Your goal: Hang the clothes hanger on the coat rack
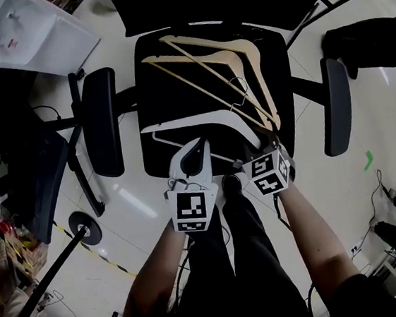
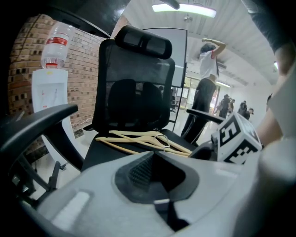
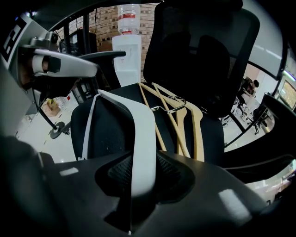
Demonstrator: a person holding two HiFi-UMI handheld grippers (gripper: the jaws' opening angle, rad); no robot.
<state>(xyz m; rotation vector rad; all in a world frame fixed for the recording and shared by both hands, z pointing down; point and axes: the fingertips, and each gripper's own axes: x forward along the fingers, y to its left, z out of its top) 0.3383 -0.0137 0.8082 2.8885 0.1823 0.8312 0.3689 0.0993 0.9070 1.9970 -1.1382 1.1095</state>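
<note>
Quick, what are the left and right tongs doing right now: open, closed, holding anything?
Left tongs: closed, nothing between them.
Right tongs: closed on the white hanger.

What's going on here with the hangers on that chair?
A person works two handheld grippers over a chair seat. The right gripper is clamped on a white hanger at the front of the seat. The left gripper sits beside it, shut and empty. Wooden hangers lie in a pile further back on the seat. No coat rack is in view.
</note>
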